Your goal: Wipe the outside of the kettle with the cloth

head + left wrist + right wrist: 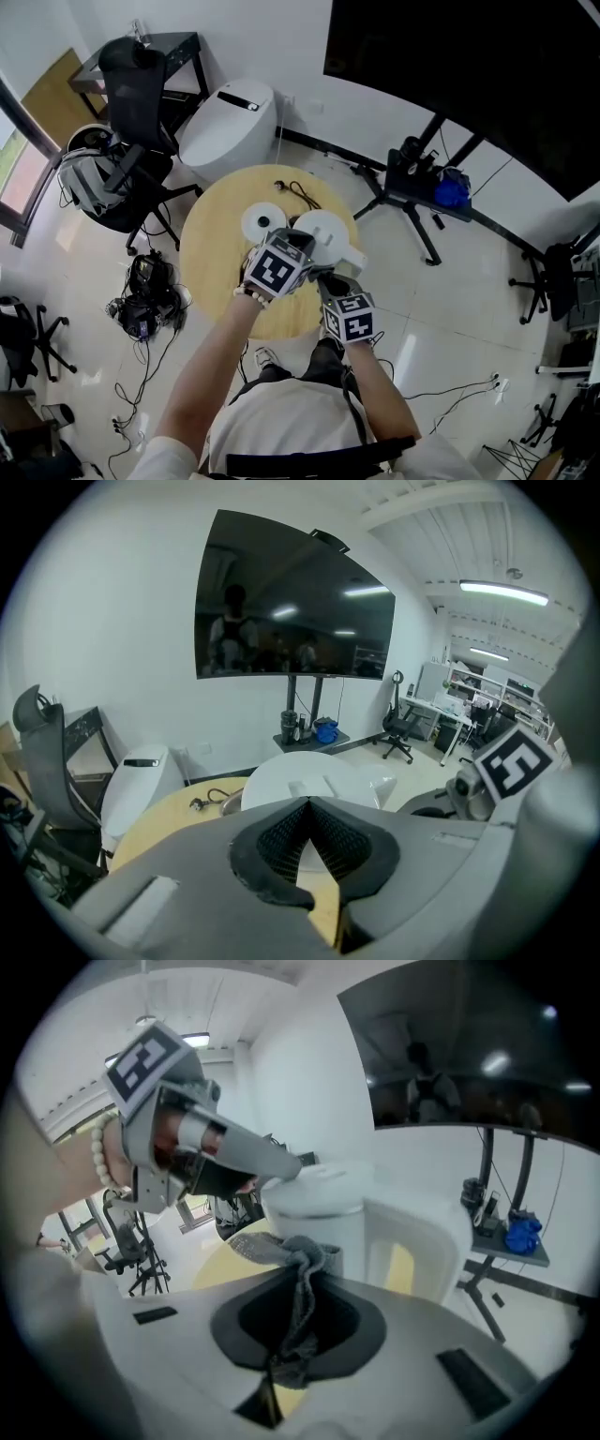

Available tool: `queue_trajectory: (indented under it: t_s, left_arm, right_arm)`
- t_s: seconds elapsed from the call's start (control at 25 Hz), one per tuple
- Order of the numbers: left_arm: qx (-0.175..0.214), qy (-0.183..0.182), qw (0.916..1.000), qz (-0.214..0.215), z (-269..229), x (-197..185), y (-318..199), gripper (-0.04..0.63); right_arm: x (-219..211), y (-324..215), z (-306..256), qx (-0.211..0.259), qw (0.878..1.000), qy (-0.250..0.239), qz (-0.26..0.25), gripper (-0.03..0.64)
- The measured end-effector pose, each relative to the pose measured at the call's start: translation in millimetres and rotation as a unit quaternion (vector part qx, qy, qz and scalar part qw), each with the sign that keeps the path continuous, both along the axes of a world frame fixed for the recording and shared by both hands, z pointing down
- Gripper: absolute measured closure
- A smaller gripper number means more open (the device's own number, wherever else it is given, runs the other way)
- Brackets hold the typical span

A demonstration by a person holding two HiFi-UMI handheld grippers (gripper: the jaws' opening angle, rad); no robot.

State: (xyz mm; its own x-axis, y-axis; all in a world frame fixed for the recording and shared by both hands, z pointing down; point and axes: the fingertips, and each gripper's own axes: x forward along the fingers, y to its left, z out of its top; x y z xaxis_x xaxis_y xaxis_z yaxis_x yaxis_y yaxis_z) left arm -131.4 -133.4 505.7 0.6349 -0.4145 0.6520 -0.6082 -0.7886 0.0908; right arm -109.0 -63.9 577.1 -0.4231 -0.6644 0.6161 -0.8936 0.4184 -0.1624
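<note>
The white kettle (pixel 319 1208) is standing near the middle of the round wooden table (pixel 211 244). It is a smooth, glossy cylinder with a flat lid and a broad loop handle. The grey cloth (pixel 281 1246), soft and nubbly, is bunching against its side wall just under the lid rim, so the wiping stroke itself seems to be in hand. The right gripper (pixel 300 1288) is pinching that cloth between its dark ribbed pads. The left gripper (pixel 307 803) is pressed together on nothing, its tips resting at the lid, apparently steadying the kettle. The next move is calling for light, even pressure while the cloth is travelling round the curved wall toward the handle. The white disc-shaped base (pixel 262 222) is lying just beside the kettle.
</note>
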Motion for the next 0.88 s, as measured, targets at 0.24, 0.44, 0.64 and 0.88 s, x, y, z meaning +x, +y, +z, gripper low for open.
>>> queue_trajectory:
  t_s: [0.24,0.44,0.64,0.88]
  left_arm:
    - [-0.007,-0.006,1.0000,0.003,-1,-3,1,0.594]
    - [-0.009,-0.022,0.9997,0.008,-1,-2,2,0.594]
    - [-0.012,-0.016,0.9997,0.010,-5,1,3,0.594]
    - [-0.002,0.006,0.9999,0.016,-4,-5,0,0.594]
  right_arm:
    - [-16,1,90,-0.094,0.994,-0.039,0.039,0.586]
    - [-24,1,148,-0.151,0.987,-0.023,0.048,0.586]
    - [-29,0,168,-0.175,0.982,-0.021,0.062,0.586]
    - [-42,-6,114,-0.115,0.989,-0.078,0.057,0.586]
